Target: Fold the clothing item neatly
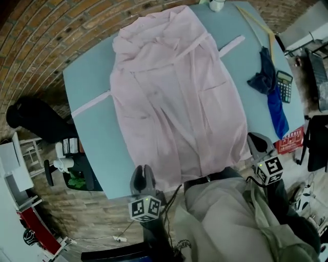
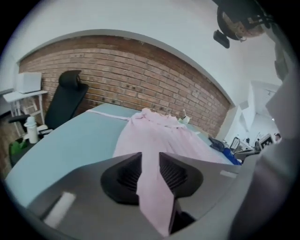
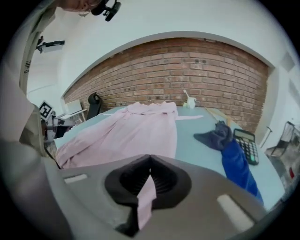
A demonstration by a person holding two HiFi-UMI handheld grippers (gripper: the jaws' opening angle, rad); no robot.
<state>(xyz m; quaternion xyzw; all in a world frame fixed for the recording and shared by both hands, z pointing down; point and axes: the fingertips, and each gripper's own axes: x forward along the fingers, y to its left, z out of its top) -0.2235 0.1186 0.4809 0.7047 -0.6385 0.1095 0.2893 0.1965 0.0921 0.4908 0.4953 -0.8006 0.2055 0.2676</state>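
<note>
A pale pink robe (image 1: 174, 97) lies spread flat on the light blue table (image 1: 89, 77), collar at the far side and hem toward me. Its belt ends stick out at the left (image 1: 89, 105) and the right (image 1: 230, 46). My left gripper (image 1: 143, 173) is at the near left hem corner. In the left gripper view the left gripper (image 2: 150, 159) has its jaws closed on a fold of the pink robe (image 2: 157, 136). My right gripper (image 1: 254, 138) sits at the near right hem corner. The right gripper (image 3: 150, 161) is shut, and a strip of the robe (image 3: 136, 126) hangs from it.
A dark blue cloth (image 1: 271, 94) and a calculator (image 1: 284, 84) lie along the table's right edge, with a wooden stick (image 1: 259, 23) behind them. A white object (image 1: 216, 5) stands at the far edge. A black chair (image 1: 36, 120) is left of the table.
</note>
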